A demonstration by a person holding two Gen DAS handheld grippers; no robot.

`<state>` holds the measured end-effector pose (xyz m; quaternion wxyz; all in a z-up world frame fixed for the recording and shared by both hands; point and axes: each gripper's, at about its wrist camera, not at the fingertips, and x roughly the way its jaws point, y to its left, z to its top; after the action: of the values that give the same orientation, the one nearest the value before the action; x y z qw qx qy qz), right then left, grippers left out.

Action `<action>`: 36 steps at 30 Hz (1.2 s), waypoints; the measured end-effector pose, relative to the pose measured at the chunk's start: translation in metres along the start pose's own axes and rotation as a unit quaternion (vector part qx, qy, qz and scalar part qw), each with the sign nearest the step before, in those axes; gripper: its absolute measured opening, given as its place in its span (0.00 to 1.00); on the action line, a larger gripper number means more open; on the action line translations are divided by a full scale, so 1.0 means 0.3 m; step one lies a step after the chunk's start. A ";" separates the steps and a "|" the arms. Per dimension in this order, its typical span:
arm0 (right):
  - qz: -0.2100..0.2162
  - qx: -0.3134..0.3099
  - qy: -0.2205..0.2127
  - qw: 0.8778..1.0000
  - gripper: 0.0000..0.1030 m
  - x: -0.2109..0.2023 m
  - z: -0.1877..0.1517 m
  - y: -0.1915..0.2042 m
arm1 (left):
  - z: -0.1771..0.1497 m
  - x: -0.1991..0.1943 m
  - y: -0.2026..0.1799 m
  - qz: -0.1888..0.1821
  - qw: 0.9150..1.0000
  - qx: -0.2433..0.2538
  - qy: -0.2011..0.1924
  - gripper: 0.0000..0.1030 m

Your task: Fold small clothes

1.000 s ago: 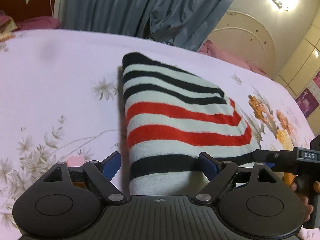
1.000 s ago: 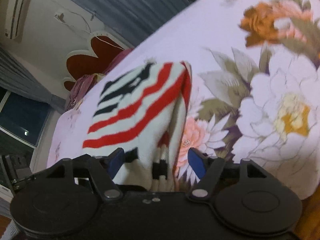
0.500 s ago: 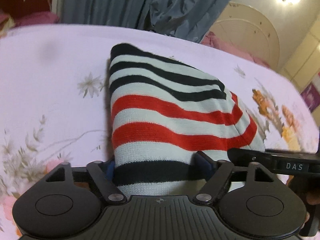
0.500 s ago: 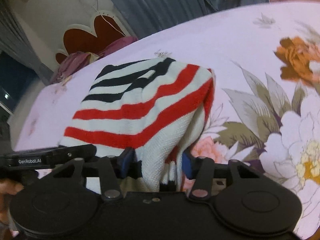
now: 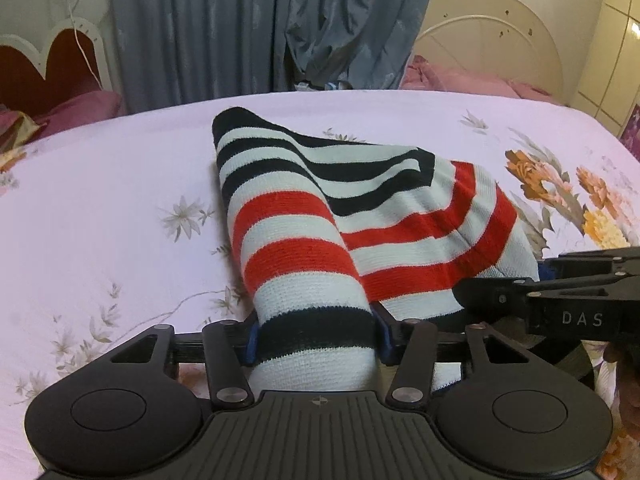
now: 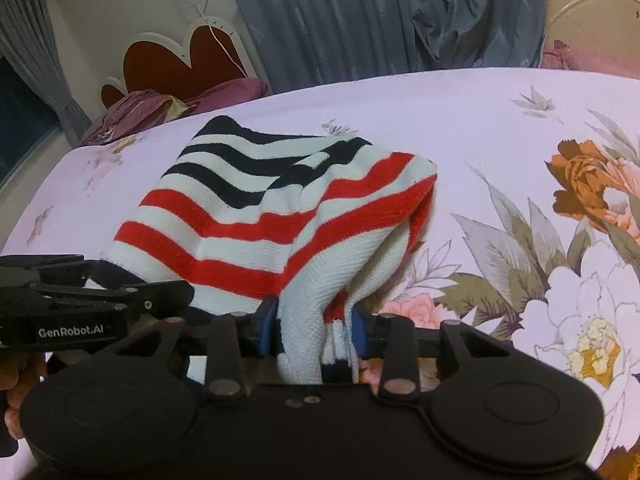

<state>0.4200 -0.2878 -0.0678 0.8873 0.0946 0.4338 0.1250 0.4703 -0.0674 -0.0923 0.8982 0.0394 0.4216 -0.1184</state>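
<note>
Striped knit garment [image 5: 360, 216] lay mid-frame on the floral bedsheet [image 5: 100, 184], near edge lifted off the sheet and bunched into both tongs at the bottom of each view. Left gripper [image 5: 316, 338] closing, blue pads [image 5: 251, 340] pressed against a rolled black-and-white band of the garment, cloth filling the gap. Right gripper [image 6: 314, 330] closing too, blue pads [image 6: 267, 330] squeezing a folded white and red wad at the garment's lower right corner. Seen from the left wrist, right gripper [image 5: 560, 300] sat at the right edge, clamped on the same hem; seen from the right wrist, left gripper [image 6: 80, 304] at the left edge. Far end of the garment rested flat toward the top centre. Bare sheet stretched wide at left and upper right of the frames. Grey curtain [image 5: 240, 28] and headboards [image 6: 180, 56] lined the top, well apart from the cloth.
</note>
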 end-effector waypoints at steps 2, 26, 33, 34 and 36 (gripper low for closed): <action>0.001 -0.005 -0.002 1.000 0.33 -0.010 0.000 0.000 | -0.001 -0.010 -0.005 0.004 1.000 0.007 0.000 0.49; 0.028 -0.069 -0.017 0.997 0.32 0.075 0.024 0.517 | -0.060 -0.182 0.166 0.033 0.999 -0.008 -0.020 0.48; 0.046 -0.086 -0.004 0.995 0.32 0.210 0.021 0.770 | -0.109 -0.213 0.391 0.045 0.999 -0.023 -0.019 0.48; 0.046 -0.085 -0.004 0.995 0.32 0.225 0.021 0.792 | -0.114 -0.210 0.419 0.043 0.999 -0.024 -0.020 0.48; 0.035 -0.086 0.000 0.996 0.31 0.259 0.016 0.816 | -0.131 -0.187 0.469 0.026 0.999 -0.031 -0.016 0.50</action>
<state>0.4356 -0.0316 -0.0553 0.8872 0.0331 0.4178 0.1929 0.4409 0.0858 -0.0785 0.9085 0.0208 0.4092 -0.0822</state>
